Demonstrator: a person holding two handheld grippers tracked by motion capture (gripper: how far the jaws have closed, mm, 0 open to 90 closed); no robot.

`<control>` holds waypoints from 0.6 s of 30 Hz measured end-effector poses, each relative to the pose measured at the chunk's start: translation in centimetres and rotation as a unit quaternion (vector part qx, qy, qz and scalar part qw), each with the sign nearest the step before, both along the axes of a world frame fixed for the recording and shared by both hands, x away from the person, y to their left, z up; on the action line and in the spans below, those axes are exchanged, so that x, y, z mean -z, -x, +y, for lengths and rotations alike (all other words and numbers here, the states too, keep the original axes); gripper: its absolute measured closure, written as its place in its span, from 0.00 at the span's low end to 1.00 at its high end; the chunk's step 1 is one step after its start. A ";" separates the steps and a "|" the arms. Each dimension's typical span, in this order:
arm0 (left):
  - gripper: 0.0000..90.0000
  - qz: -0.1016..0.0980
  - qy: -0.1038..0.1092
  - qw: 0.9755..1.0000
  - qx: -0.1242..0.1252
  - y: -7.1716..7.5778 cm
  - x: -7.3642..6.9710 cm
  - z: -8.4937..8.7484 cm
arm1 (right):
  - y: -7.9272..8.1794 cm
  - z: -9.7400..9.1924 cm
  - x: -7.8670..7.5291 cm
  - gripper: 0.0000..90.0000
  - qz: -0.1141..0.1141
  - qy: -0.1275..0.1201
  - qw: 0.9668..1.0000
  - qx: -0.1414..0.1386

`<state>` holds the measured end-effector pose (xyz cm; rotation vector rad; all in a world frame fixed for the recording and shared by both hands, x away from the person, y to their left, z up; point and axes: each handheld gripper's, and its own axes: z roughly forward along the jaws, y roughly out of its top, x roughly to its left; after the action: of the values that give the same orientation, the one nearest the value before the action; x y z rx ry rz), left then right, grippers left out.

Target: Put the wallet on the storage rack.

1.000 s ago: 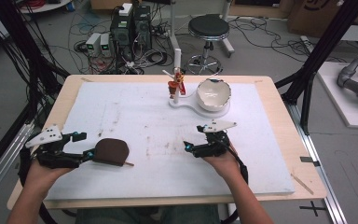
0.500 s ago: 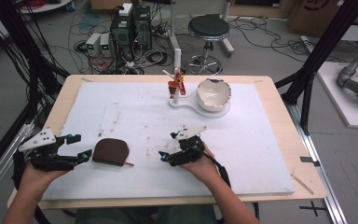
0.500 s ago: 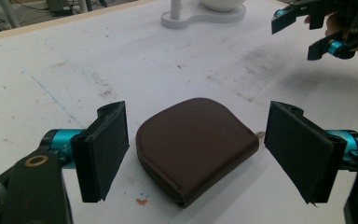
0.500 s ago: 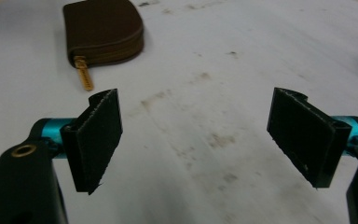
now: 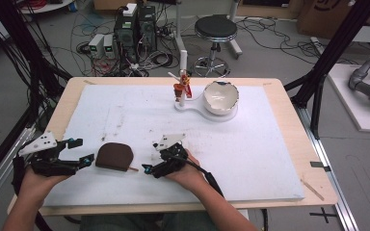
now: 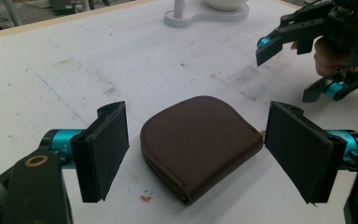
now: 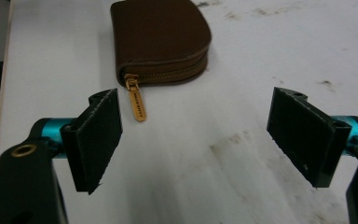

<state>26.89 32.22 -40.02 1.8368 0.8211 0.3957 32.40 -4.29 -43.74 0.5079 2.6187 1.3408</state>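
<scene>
— How do we stand on the left?
— Our left gripper [image 5: 79, 151] lies low at the near left, jaws spread wide, gripping nothing, forearm coming in from the near edge.
— And the right?
— Our right gripper [image 5: 150, 162] points left, jaws equally wide, wrist angled inward.

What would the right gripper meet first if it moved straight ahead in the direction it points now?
Probably the gold zipper pull of the brown zip pouch, which lies just ahead of the open right gripper, nearer one pad. The pouch body follows; depth is hard to judge.
</scene>
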 end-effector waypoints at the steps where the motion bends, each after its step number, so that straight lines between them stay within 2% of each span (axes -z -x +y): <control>1: 0.24 0.000 0.000 1.000 0.000 0.1 0.0 0.0 | 0.0 0.6 0.3 0.20 -0.004 0.008 1.000 -0.009; 5: 0.24 0.001 0.003 1.000 -0.003 0.3 0.1 0.1 | 0.3 1.6 0.6 0.21 0.004 0.019 1.000 -0.019; 7: 0.24 -0.001 0.006 1.000 0.000 0.3 0.0 -0.1 | 0.3 2.5 1.0 0.25 0.005 0.031 0.999 -0.031; 9: 0.24 -0.002 0.005 1.000 0.002 0.4 0.0 -0.2 | 0.5 3.2 1.3 0.29 0.006 0.037 0.998 -0.041; 14: 0.24 -0.005 0.006 1.000 0.002 0.6 0.0 0.0 | 0.7 4.2 1.6 0.30 0.003 0.047 0.997 -0.053; 15: 0.24 -0.006 0.008 1.000 -0.001 0.8 0.0 0.2 | 0.6 4.4 1.7 0.37 0.003 0.048 0.997 -0.053; 18: 0.24 -0.007 0.010 1.000 -0.001 0.9 0.0 0.3 | 0.6 4.6 1.7 0.40 0.000 0.054 0.997 -0.056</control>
<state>25.99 32.51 -40.07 1.8133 0.8159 0.4003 31.76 0.33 -45.45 0.3503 2.7388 1.2204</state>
